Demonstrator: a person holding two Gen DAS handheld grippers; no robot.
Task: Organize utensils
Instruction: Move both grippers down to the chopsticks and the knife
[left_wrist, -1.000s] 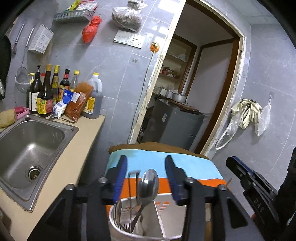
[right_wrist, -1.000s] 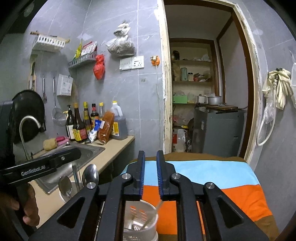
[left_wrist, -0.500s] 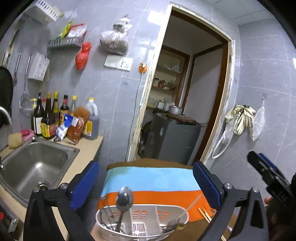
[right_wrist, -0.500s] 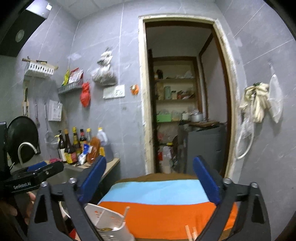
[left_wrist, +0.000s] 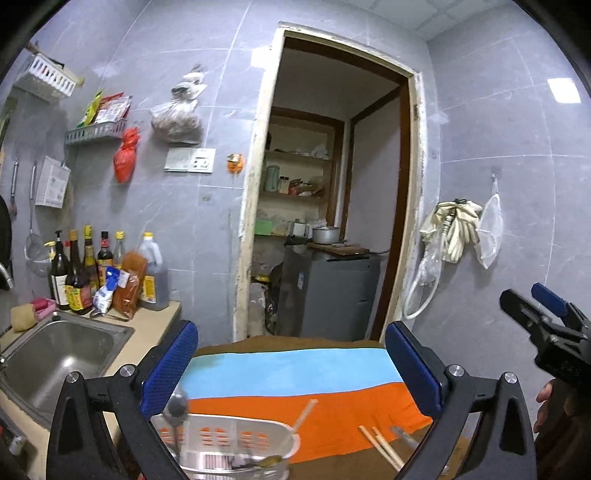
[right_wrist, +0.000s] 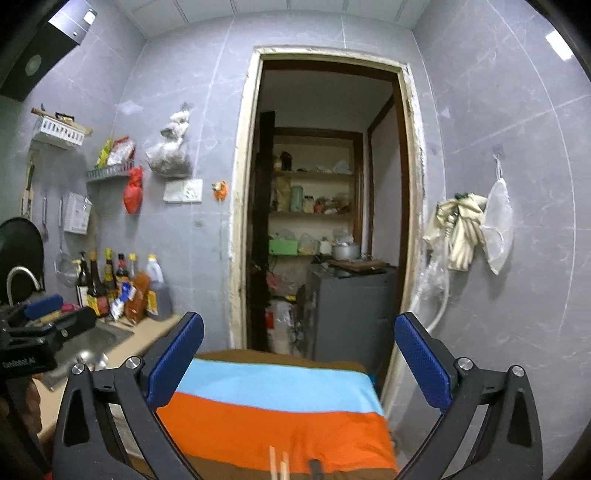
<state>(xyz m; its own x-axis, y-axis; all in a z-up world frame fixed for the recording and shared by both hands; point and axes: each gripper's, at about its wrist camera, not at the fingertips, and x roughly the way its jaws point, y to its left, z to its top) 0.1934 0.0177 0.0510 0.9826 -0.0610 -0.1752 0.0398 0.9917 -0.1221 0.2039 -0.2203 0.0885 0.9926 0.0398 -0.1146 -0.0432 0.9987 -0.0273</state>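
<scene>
A white utensil holder (left_wrist: 236, 439) stands on the striped cloth (left_wrist: 295, 373) at the bottom of the left wrist view, with a metal spoon (left_wrist: 176, 400) and other utensils standing in it. A pair of chopsticks (left_wrist: 380, 446) lies on the cloth to its right; their tips show in the right wrist view (right_wrist: 277, 463). My left gripper (left_wrist: 291, 373) is open and empty, above and behind the holder. My right gripper (right_wrist: 299, 365) is open and empty over the cloth (right_wrist: 273, 402); it also shows at the right of the left wrist view (left_wrist: 543, 314).
A steel sink (left_wrist: 48, 358) and bottles (left_wrist: 85, 273) sit on the counter to the left. A doorway (left_wrist: 332, 206) with a grey cabinet (left_wrist: 325, 295) is straight ahead. Gloves and a mesh bag (left_wrist: 461, 232) hang on the right wall.
Both grippers opened wide and lifted back from the holder. The spoon that the left gripper held now stands in the holder. The views tilted up toward the doorway.
</scene>
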